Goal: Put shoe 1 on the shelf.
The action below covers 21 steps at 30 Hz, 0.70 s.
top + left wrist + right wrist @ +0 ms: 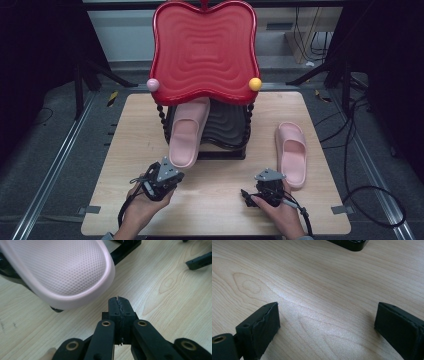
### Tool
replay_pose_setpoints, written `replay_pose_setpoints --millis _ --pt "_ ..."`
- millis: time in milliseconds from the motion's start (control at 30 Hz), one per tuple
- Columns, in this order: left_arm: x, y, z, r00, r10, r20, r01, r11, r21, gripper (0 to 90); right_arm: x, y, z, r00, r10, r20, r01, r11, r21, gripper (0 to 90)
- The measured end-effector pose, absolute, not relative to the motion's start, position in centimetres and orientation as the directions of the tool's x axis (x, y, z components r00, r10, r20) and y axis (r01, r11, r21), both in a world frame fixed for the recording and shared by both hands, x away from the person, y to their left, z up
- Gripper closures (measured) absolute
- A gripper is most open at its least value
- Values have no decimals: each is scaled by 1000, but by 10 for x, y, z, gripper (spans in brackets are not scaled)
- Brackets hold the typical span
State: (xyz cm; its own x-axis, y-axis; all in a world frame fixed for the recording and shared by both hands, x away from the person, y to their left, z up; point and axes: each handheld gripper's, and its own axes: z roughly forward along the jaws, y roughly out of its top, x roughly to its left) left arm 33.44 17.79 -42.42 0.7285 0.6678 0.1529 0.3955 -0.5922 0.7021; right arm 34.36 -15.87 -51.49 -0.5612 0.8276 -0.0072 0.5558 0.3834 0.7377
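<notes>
High view first: we look down on a pale wooden surface [220, 210] with a tiered rack at its far side, topped by a glossy red tray [204, 50] with a rippled face and a pink ball [153, 84] and a yellow ball [255, 84] at its front corners. A pink slipper [187, 132] lies on the black lower shelf [227, 125], under the tray, its rounded end sticking out over the front edge toward us. The second pink slipper [291, 154] lies flat on the surface to the right of the rack, well apart from the first. Our left tool [161, 179] sits in the left hand [142, 202] just in front of the jutting slipper. In the left gripper view [119, 305] its jaws are pressed together with nothing between them, and the dimpled end of the slipper [65, 270] hangs just beyond and to the left of the tips, not touching them. Our right tool [267, 186], in the right hand [280, 210], is low over the surface beside the second slipper. In the right gripper view [327, 322] its jaws stand wide apart over bare wood, holding nothing.
</notes>
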Motion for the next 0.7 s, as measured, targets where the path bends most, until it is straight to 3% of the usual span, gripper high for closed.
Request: replay_pose_setpoints --millis 467,700 --pt "351 162 -429 733 664 148 401 -597 695 900 344 -159 -515 -563 827 -8 555 385 737 64" --pt "363 162 -421 717 690 101 422 -545 724 900 343 -159 -515 -563 826 -8 555 385 737 64"
